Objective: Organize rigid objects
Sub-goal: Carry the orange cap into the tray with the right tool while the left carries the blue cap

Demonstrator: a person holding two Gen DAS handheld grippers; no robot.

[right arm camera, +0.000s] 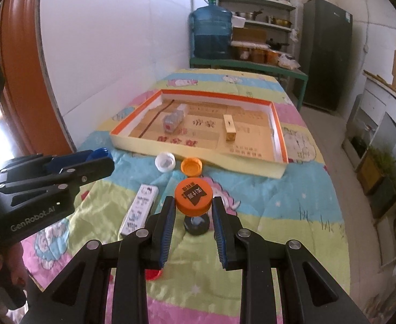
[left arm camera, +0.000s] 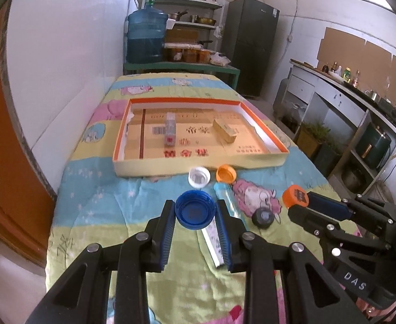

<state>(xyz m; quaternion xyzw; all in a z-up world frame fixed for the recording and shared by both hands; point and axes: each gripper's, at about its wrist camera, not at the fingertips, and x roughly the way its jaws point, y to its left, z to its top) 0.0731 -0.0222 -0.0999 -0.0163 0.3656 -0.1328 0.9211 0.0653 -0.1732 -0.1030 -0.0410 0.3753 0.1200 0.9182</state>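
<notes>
1. Covering the table is a cartoon-print quilt [left arm camera: 95,189], pastel bands, w/ loose items on the near part.
2. Tray [left arm camera: 251,108], orange-rimmed, lies on the far part; inside: a clear box [left arm camera: 170,131] at left, a tan box [left arm camera: 224,131] at right, well apart.
3. Left gripper [left arm camera: 195,212] grips a blue cap [left arm camera: 195,210] open side up, pads touching both its sides.
4. Right gripper [right arm camera: 193,206] is clamped on an orange cap w/ black label [right arm camera: 193,195], above a black cap [right arm camera: 196,225].
5. White slim box [right arm camera: 139,209] lies btwn the grippers.
6. White cap [left arm camera: 199,177] & plain orange cap [left arm camera: 225,173] sit side by side, just near of the tray's front wall.
</notes>
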